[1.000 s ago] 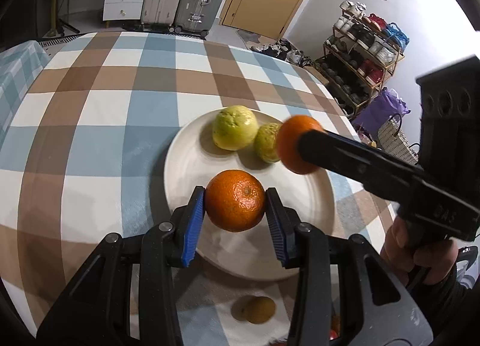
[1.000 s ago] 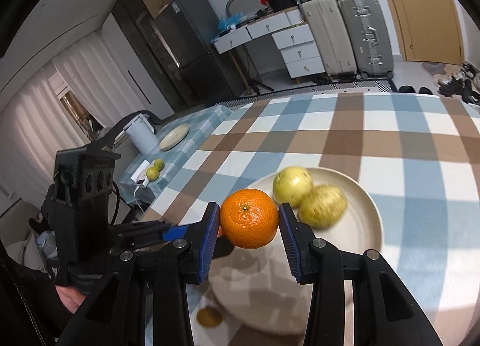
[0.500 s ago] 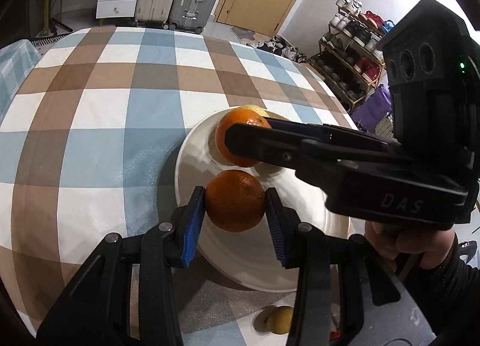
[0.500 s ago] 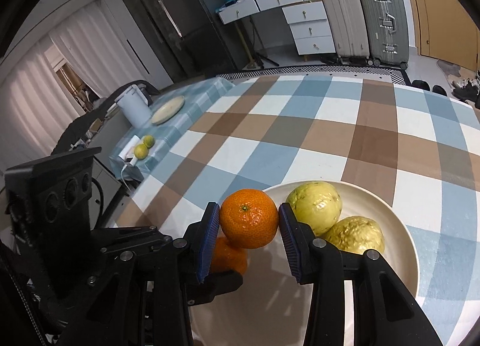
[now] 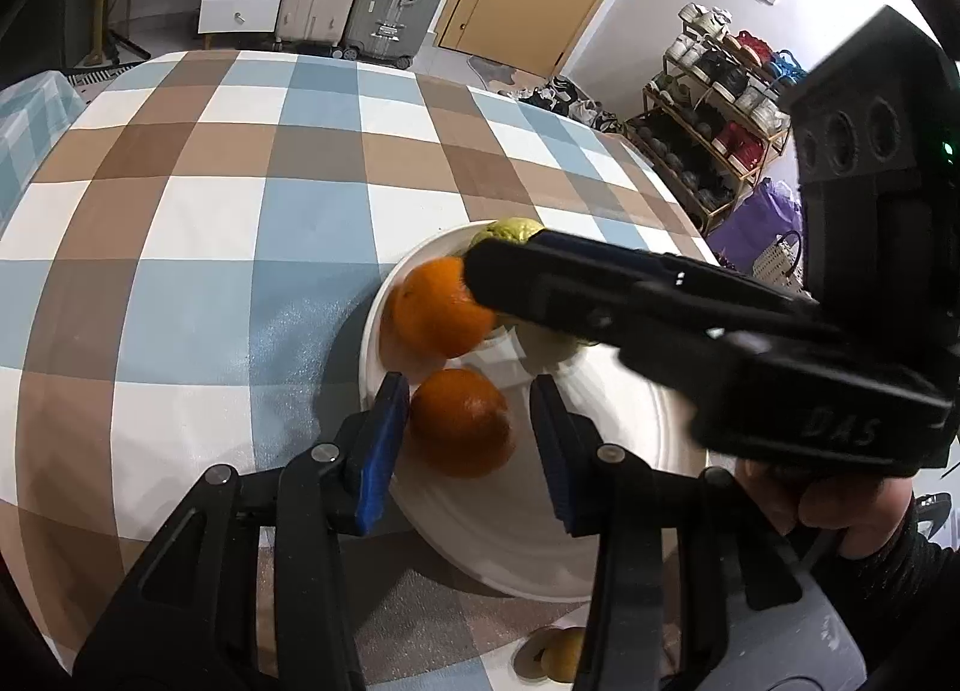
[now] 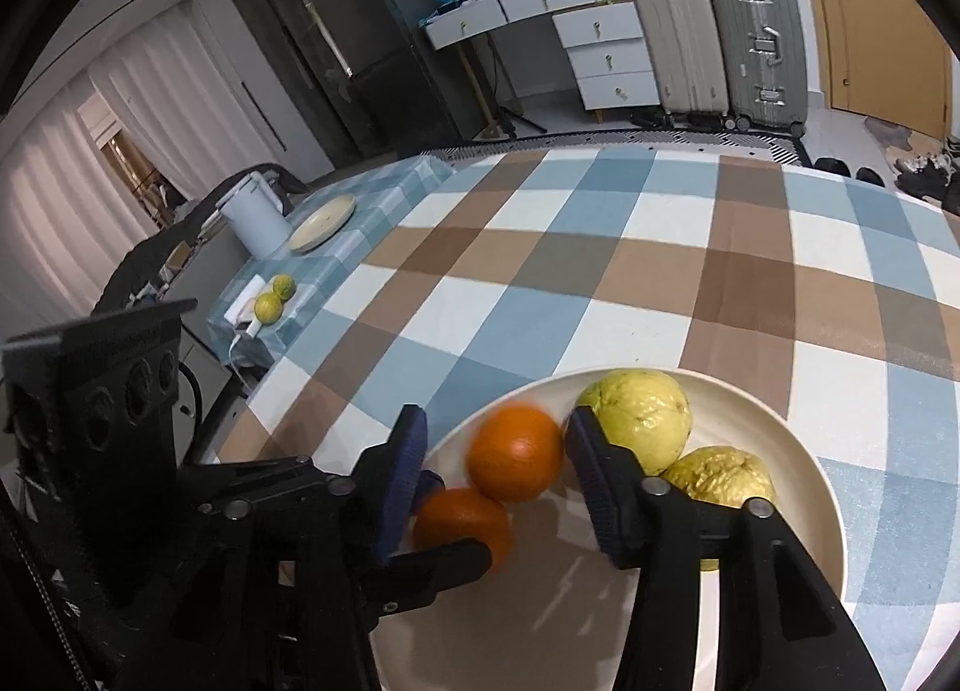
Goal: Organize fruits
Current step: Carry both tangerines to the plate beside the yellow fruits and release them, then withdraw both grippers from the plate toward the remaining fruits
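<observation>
- The right gripper (image 6: 495, 481) has just been opening its jaws; its orange (image 6: 515, 451) sits between them on the white plate (image 6: 822, 487), with a gap showing on both sides, so it looks released.
- The left gripper (image 5: 471, 439) stands narrowly parted around the second orange (image 5: 461, 421): the left pad is touching or nearly so, the right pad clearly apart (no real grip, I judge).
- That orange rests at the plate's near-left edge, straight ahead between the left fingers.
- Two yellow-green fruits (image 6: 636, 418) lie at the plate's far side, just beyond the right jaw.
- Next move, as I judge: each gripper backs straight out along its own fingers; a sideways pull would nudge the oranges, which sit close together.
</observation>
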Motion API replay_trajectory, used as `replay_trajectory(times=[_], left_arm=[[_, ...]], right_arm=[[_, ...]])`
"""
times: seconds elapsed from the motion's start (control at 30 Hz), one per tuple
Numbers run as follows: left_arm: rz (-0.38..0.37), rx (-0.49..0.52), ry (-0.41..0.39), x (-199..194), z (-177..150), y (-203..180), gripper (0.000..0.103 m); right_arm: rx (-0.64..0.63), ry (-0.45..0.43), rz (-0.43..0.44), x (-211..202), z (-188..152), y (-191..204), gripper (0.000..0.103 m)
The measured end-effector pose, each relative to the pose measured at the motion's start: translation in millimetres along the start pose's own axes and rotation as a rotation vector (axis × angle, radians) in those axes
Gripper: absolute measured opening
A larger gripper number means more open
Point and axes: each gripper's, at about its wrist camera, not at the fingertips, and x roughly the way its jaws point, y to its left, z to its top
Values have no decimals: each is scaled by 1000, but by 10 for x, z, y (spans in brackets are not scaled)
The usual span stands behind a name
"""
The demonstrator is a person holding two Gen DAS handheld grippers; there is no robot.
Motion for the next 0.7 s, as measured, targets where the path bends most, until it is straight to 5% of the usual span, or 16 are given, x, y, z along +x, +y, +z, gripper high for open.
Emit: replay_trajectory(times=[0.33,0.7], left_arm=[[35,-7,-49,-243,-63,-74,68],[123,16,-129,-734,-292,-347,80]], right_arm=[[73,-136,-17,-574,-151,-40,86],[135,-229,-58,-1212,-584,-39,97]])
